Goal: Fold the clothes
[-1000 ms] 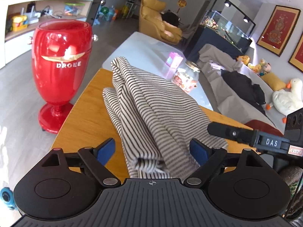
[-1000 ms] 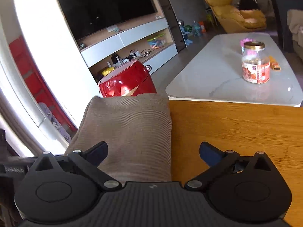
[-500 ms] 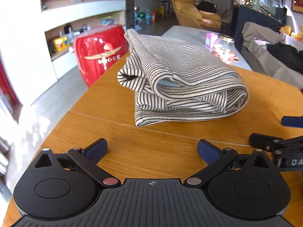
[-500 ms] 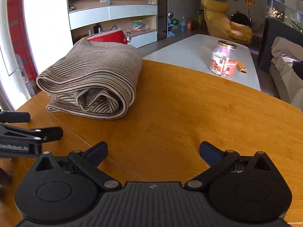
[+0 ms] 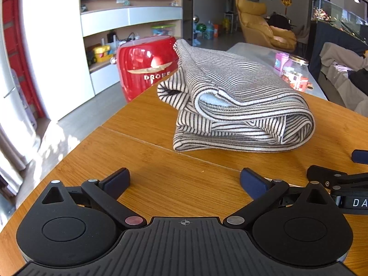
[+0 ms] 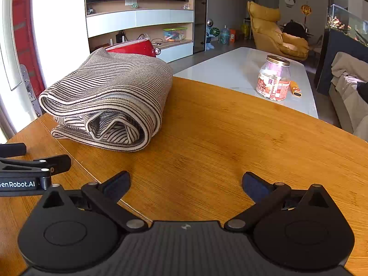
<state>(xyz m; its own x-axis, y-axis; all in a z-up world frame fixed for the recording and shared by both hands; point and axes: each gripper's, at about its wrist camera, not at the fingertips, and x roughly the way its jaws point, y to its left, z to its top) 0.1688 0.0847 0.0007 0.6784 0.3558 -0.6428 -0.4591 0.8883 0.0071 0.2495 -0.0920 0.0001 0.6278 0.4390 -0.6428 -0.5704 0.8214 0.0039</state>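
Your left tool (image 5: 185, 180) is wide open and holds nothing; only bare wooden surface (image 5: 161, 179) lies between its fingers. Your right tool (image 6: 186, 182) is also wide open and empty, over the same surface. The two tools are side by side, each one showing at the edge of the other's view. Ahead of the left tool, a little to its right, lies the striped garment (image 5: 232, 105), folded in a thick bundle and flat on the surface. From the right tool it is ahead and to the left, with the rolled end facing you. Behind the garment stands a red bin (image 5: 145, 69) on the floor. Farther, ahead and to the right, a glass jar (image 6: 273, 81) stands on a white table (image 6: 234, 69).
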